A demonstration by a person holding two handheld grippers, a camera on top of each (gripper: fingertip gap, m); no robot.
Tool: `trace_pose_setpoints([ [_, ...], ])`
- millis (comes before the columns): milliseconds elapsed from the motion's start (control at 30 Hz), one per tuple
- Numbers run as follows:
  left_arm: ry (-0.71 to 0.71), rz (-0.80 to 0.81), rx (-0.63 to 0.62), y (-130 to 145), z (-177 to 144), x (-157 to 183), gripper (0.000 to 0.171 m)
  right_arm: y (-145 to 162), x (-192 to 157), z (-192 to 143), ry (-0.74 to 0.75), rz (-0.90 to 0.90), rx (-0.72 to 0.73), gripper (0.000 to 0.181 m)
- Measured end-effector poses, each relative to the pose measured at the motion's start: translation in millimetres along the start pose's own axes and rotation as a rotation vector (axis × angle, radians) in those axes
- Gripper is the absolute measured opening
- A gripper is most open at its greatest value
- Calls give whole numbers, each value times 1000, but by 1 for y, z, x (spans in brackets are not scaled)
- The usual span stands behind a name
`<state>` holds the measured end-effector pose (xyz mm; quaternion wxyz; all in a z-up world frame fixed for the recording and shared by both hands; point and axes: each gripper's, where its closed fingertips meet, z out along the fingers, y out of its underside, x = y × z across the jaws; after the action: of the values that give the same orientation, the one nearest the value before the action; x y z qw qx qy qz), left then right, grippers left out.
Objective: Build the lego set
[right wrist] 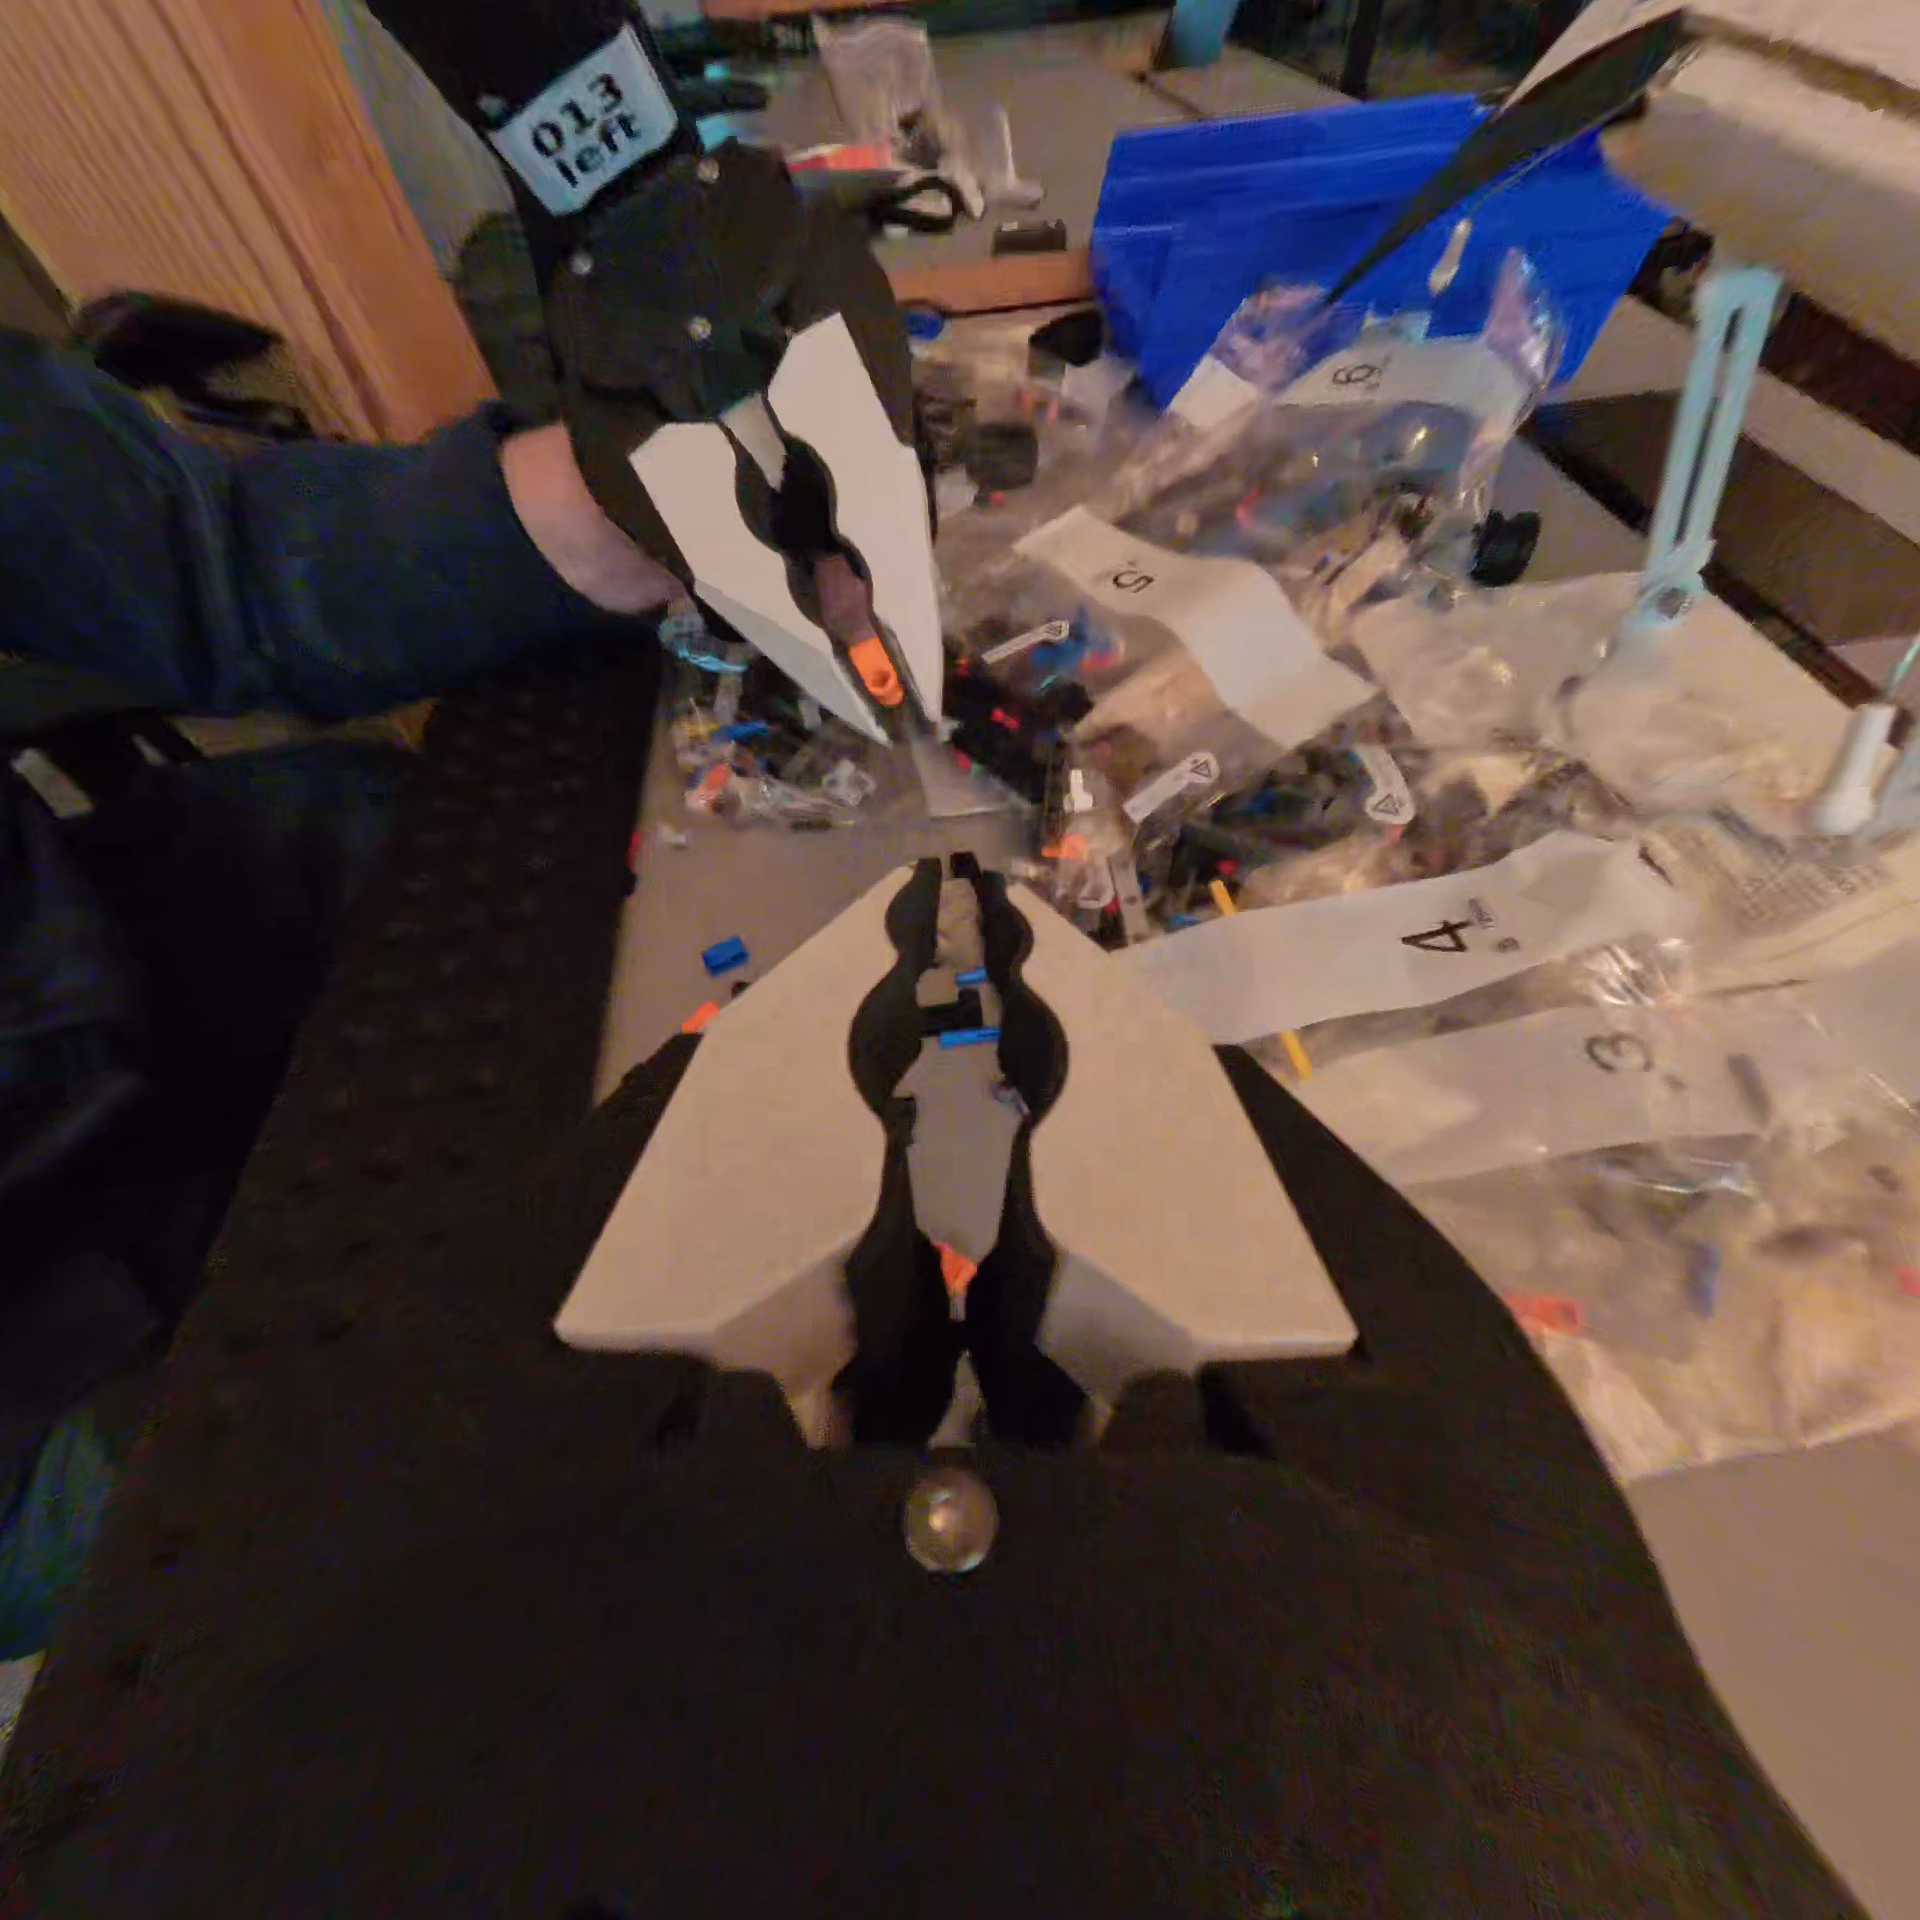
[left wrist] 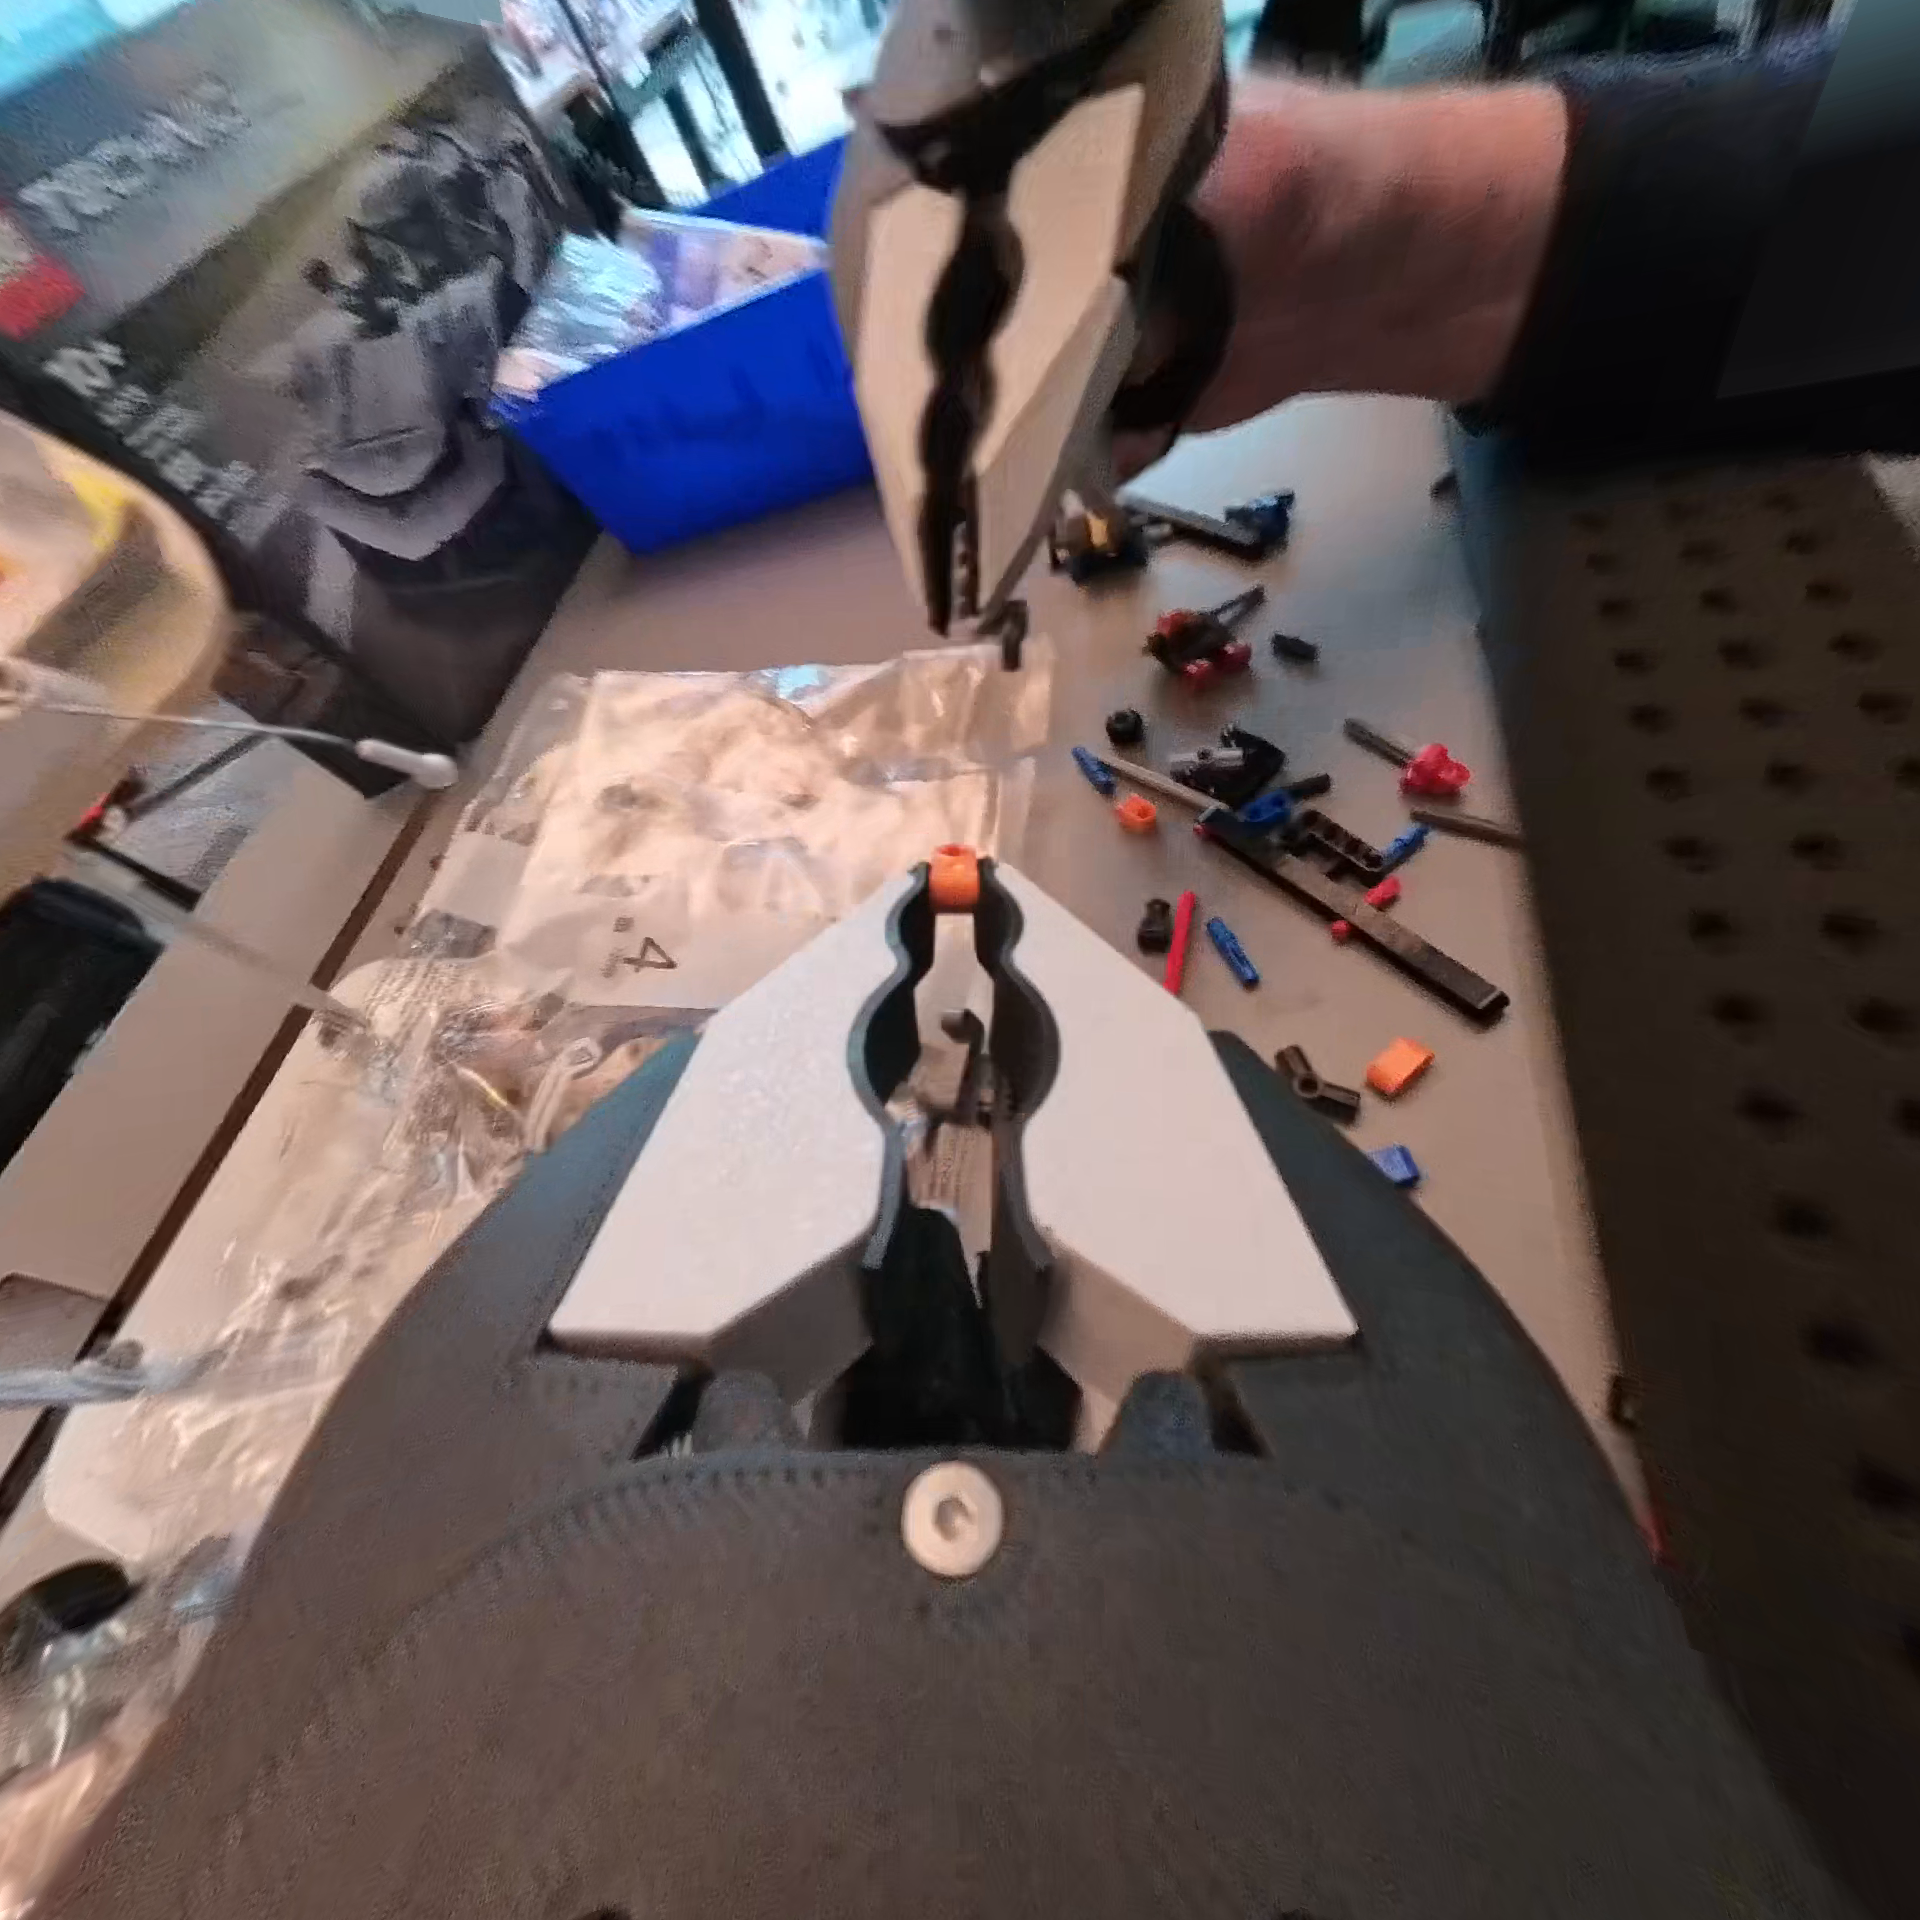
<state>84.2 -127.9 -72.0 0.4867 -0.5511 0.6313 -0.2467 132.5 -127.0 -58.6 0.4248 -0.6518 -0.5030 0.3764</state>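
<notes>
Right now I have the left gripper (left wrist: pixel 954 883) clamped on a small orange connector (left wrist: pixel 954 879), raised above the numbered parts bag (left wrist: pixel 727 831), while the right gripper (left wrist: pixel 971 623), pinching a thin black piece (left wrist: pixel 1013 629) beyond that bag, faces it for mating, I judge.

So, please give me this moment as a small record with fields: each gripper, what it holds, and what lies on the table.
left gripper: shut on orange piece, held at the fingertips
right gripper: shut on a small dark piece
table: clear plastic bags, loose Lego parts, long black beam
background: blue bin
</notes>
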Motion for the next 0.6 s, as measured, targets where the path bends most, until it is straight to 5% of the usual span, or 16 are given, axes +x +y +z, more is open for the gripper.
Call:
trace_pose_setpoints([
  [100,21,-3,-1,3,1,2,7,-4,-2,-1,-36,33,42,8],
  [467,168,36,-203,38,33,38,8,40,-7,26,-75,64,-195,8],
  [600,182,14,-274,53,37,40,25,57,-6,33,-67,55,-274,9],
])
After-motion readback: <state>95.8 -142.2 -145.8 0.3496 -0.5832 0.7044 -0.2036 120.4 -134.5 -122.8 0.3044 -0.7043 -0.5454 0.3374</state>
